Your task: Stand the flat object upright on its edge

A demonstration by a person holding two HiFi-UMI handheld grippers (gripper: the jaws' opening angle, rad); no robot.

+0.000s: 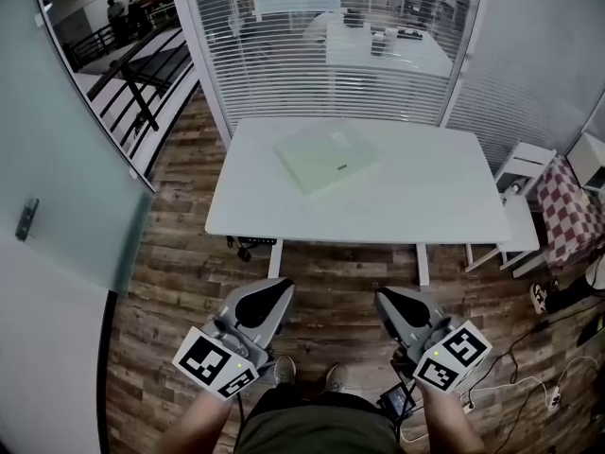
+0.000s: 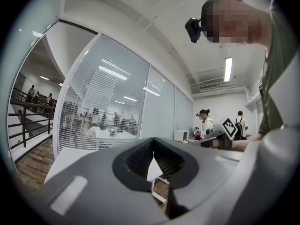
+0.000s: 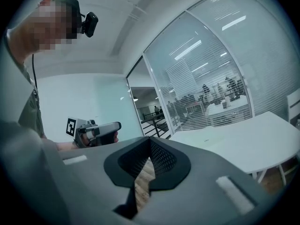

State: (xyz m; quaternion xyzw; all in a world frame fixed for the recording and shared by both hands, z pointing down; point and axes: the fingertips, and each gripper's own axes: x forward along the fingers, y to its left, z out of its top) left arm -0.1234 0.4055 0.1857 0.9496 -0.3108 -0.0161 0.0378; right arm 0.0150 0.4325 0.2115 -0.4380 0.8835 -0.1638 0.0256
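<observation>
None of the task is done yet, as far as we can see: the flat object point(image 1: 326, 157) lies flat on the white table point(image 1: 425, 211), upper centre of the head view, untouched. Reaching it, taking an edge and tipping it upright are all left. We hold the left gripper point(image 1: 277, 293) and the right gripper point(image 1: 386, 299) low at the bottom of the frame, side by side, pointing towards the table and well apart from it. Both pairs of jaws are clenched together on nothing.

Left hand-held gripper point(image 1: 266, 303) closed and empty, right hand-held gripper point(image 1: 393, 303) likewise, both held low
</observation>
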